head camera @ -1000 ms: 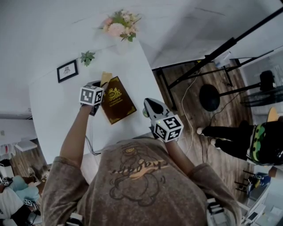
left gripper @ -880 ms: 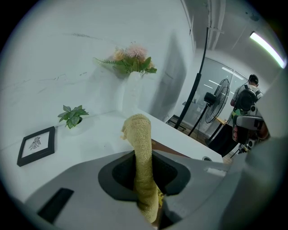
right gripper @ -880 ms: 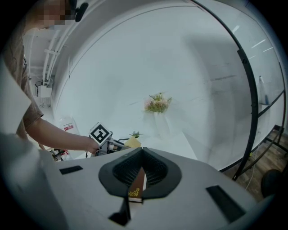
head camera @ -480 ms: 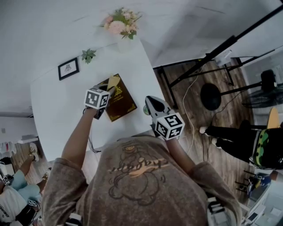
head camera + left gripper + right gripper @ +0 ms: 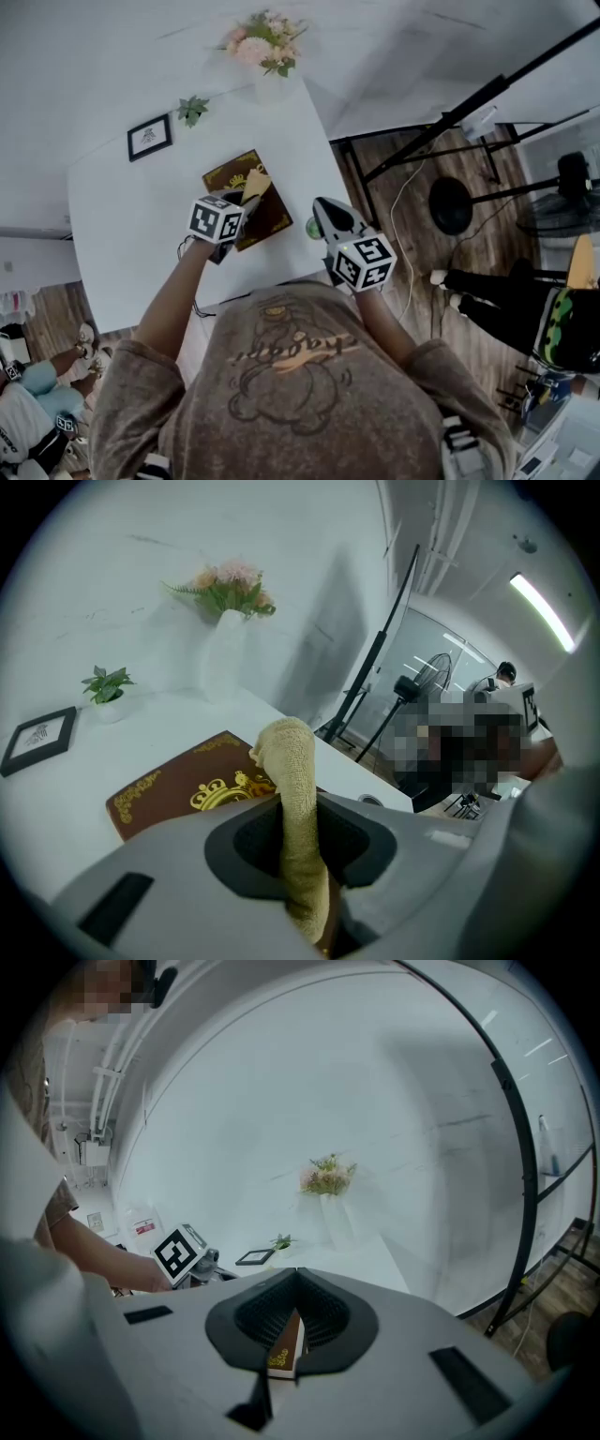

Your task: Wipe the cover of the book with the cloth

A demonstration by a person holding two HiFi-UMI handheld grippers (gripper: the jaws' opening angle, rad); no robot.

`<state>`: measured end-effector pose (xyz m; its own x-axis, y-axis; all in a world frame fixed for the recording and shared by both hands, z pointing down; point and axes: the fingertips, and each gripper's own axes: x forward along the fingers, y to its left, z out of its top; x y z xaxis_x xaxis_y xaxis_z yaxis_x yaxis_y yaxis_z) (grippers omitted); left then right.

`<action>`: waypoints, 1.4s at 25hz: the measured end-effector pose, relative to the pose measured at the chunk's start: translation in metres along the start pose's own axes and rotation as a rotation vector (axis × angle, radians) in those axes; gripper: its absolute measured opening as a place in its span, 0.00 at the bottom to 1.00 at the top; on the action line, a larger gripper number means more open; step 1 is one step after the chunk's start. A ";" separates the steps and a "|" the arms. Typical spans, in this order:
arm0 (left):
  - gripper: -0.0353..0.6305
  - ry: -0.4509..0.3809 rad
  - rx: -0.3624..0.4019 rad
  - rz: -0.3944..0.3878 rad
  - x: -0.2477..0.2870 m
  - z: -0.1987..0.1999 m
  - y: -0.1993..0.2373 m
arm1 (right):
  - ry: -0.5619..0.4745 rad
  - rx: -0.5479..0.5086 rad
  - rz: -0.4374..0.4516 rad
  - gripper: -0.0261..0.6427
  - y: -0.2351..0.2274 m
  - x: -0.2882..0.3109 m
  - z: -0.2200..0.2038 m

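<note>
- The book (image 5: 228, 176) has a gold crown and gold print on its cover, too small to read.
- It lies flat on the counter (image 5: 122, 244) near the vase (image 5: 272, 86), its long axis slanting away from the vase.
- The left tool (image 5: 244, 201) clenches the cloth (image 5: 298, 808) over the book's end farthest from the vase.
- The right tool (image 5: 322, 214) is clenched on nothing, just beside that end.

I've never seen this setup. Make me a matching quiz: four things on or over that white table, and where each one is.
Things:
1. yellow terry cloth
2. brown book with a gold crown
3. black-framed picture
4. white vase of pink flowers

Places:
A. at the far end of the white table
B. pinched between the jaws of the left gripper
C. lying flat, cover up, mid-table
D. beside the small green plant

Pairs: 1-B, 2-C, 3-D, 4-A
</note>
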<state>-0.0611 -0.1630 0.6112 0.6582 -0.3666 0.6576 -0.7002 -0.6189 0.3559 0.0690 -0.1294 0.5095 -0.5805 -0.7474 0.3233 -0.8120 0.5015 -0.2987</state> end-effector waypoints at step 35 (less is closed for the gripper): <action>0.15 -0.165 -0.149 -0.067 -0.039 0.059 0.005 | 0.002 0.003 0.011 0.05 -0.003 0.000 0.000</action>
<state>-0.0739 -0.1930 0.5479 0.7324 -0.4440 0.5162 -0.6784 -0.5407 0.4974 0.0719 -0.1308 0.5105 -0.5893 -0.7408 0.3223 -0.8055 0.5082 -0.3048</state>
